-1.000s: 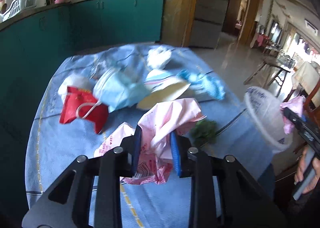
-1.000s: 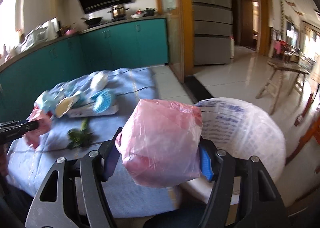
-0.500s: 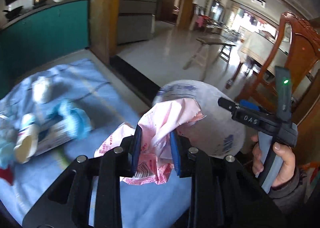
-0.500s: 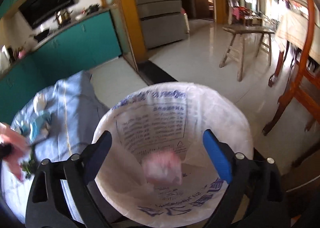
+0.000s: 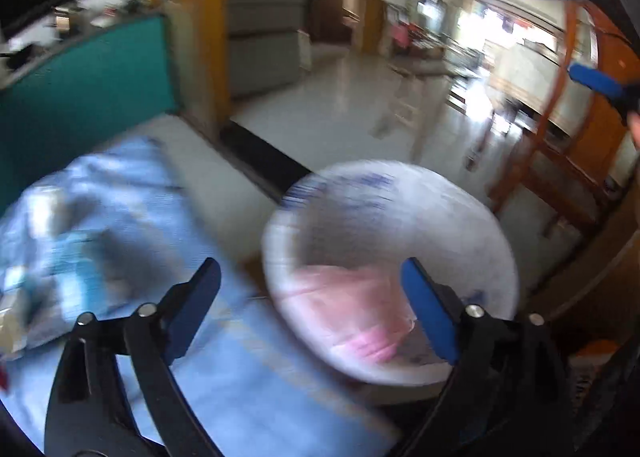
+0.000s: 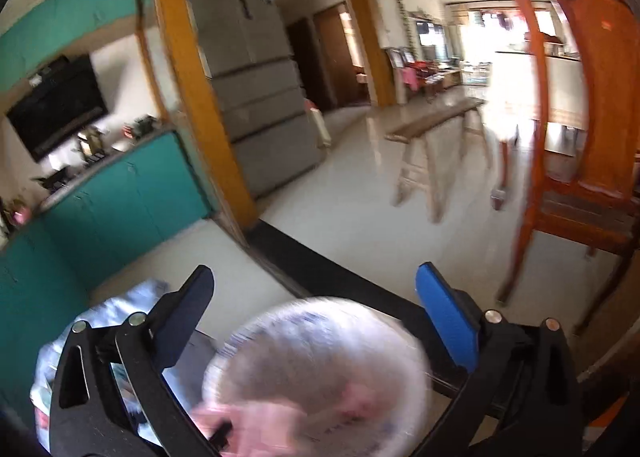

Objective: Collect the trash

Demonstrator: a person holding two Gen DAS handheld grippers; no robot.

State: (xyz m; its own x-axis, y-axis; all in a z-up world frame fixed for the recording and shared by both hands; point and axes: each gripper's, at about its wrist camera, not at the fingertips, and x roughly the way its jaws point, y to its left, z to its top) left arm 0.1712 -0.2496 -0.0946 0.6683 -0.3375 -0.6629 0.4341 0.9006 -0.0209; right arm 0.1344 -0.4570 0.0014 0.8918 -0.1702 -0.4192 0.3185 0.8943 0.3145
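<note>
Both the left gripper [image 5: 310, 309] and right gripper [image 6: 320, 321] have just been opening wide, empty. Pink wrapper [image 5: 352, 309] lies in the bin [image 5: 496, 241]; a careless swing back could tip it.

Daylight pours in from the far windows [image 6: 500, 37], blown out to white and glaring off the pale floor [image 5: 360, 105]. Both my views are smeared by motion: the bin [image 5: 472, 217] and the blue cloth [image 5: 132, 185] are soft, only my own jaws sharp. Fisheye bends door frames, and corners go black.
</note>
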